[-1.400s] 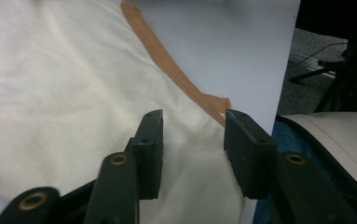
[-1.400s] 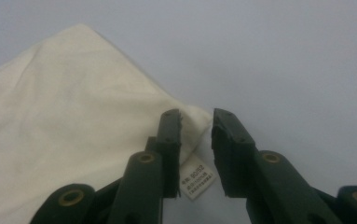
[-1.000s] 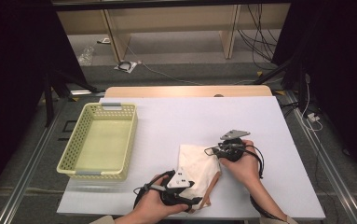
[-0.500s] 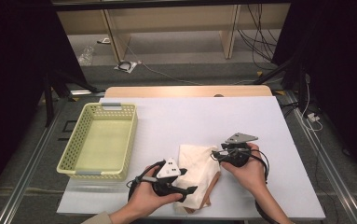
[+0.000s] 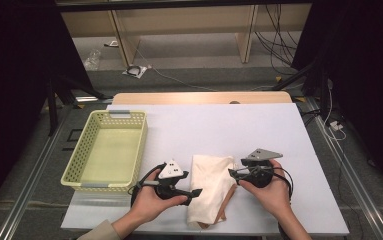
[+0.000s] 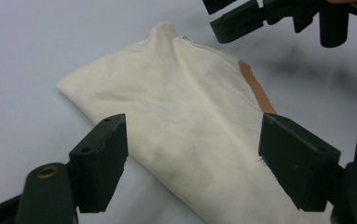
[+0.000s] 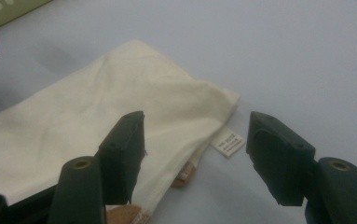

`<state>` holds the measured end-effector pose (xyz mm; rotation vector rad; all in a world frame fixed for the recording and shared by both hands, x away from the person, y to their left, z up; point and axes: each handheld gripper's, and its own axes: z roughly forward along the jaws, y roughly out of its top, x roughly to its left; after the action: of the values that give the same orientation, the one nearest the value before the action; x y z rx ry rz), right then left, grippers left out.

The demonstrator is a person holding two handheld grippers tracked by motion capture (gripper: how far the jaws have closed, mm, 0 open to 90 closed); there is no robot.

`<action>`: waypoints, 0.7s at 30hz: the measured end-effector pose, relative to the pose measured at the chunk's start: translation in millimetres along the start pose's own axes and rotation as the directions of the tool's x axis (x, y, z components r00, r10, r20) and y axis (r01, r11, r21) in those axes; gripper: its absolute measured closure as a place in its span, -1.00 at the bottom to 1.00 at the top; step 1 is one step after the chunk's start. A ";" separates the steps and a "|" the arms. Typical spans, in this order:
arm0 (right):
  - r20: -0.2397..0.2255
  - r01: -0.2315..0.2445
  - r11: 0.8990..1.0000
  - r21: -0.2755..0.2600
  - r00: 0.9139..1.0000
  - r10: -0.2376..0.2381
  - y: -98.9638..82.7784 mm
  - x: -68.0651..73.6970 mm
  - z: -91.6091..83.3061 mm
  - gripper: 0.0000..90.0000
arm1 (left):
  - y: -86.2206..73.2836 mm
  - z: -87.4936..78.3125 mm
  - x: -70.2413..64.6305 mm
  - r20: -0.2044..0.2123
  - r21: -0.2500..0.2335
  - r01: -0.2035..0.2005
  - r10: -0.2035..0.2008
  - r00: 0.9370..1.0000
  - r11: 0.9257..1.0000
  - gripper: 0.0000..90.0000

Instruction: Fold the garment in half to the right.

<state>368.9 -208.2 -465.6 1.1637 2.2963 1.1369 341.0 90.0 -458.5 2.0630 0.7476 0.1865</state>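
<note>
White and matte, the surface is set in a dim room, with cables seen on the floor beyond its far edge. A folded cream cloth is laid flat near the front edge of the surface, and every other place is taken from it here. An orange-brown strip is seen peeping out along one side of the cloth, and a small white label is left sticking out at one corner; the fold is judged to be finished, or nearly so, because the layers lie squared on one another.

To the left of the cloth, the left gripper is held level by a hand, its tips aimed at the cloth's edge. Its jaws have just been opening; the cloth is seen lying below and between them in the left gripper view, yet it is not pressed by either pad, so the cloth is released. To the right of the cloth, the right gripper is held likewise, aimed at the cloth's upper right corner. Its jaws have also just been opening, and nothing is clamped in them.

Well to the left of the cloth, a pale yellow basket is placed, probably so that the folded cloth can be dropped into it.
</note>
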 end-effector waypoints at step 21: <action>-0.004 -0.032 0.998 -0.050 0.999 0.032 -19.2 4.4 -23.1 -0.36 | -0.3 -0.8 6.1 0.006 -0.001 0.026 -0.026 1.000 1.000 -0.44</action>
<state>342.5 -223.2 -465.8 1.1850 2.2455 1.2019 345.5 94.2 -459.2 2.0509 0.7702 0.1665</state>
